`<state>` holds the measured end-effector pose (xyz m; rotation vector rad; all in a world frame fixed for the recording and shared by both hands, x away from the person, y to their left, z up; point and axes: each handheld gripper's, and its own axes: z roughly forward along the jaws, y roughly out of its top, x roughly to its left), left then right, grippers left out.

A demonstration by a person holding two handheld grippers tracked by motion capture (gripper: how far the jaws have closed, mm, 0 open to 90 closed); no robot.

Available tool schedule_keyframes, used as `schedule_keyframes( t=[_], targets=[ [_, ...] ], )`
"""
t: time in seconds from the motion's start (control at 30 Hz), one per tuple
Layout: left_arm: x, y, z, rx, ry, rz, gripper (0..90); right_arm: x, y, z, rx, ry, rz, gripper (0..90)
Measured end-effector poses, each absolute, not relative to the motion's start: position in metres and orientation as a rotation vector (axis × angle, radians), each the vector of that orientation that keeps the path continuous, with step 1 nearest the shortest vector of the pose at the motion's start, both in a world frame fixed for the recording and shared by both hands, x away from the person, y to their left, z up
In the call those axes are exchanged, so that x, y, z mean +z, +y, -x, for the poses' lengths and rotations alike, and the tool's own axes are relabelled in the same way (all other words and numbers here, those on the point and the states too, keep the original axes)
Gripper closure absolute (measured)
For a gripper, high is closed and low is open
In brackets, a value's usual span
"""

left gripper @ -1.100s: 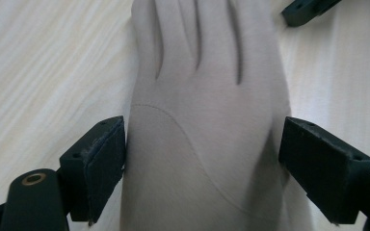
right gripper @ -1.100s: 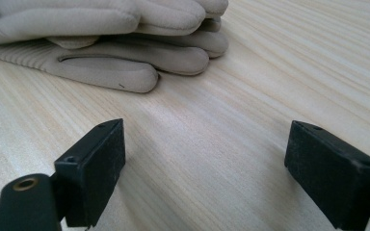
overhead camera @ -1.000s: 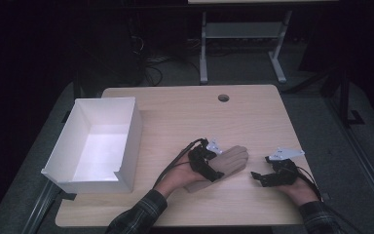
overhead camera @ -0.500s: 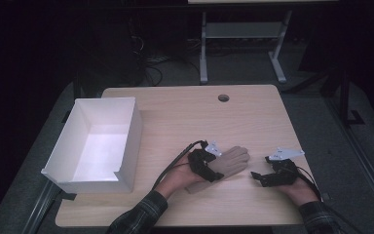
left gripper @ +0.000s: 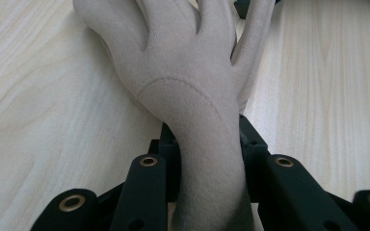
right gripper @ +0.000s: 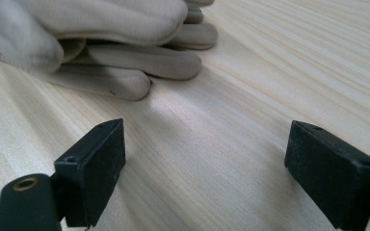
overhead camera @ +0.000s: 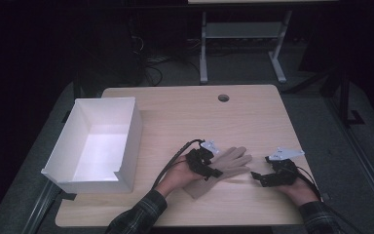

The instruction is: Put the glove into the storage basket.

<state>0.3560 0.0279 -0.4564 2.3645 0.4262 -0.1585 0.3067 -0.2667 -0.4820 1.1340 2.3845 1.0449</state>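
One white box (overhead camera: 96, 146) sat open at the left of the frame, nothing showing inside it. Lower centre, the left gripper (overhead camera: 217, 171) had just closed its jaws on the wrist of the beige glove (overhead camera: 226, 164) lying on the table (overhead camera: 185, 117). Right gripper (overhead camera: 254, 175) rested beside it, jaws wide apart.

The left gripper (left gripper: 207, 144) has just been closing its jaws, and now they press on the wrist part of the beige glove (left gripper: 192, 86) from both sides. One second ago the jaws stood wide around the glove; half a second ago they were already narrower. In the high view the glove (overhead camera: 226, 163) looks a little more gathered under the gripper (overhead camera: 213, 170) than before.
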Motion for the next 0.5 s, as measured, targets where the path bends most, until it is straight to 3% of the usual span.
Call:
schedule_keyframes(
  t=[0.5],
  targets=[
    [-0.415,0.049,-0.357,-0.106,0.504,-2.326,70.7,-0.482,-0.266,-0.307,1.046,2.386,-1.135,13.6]
  ],
)
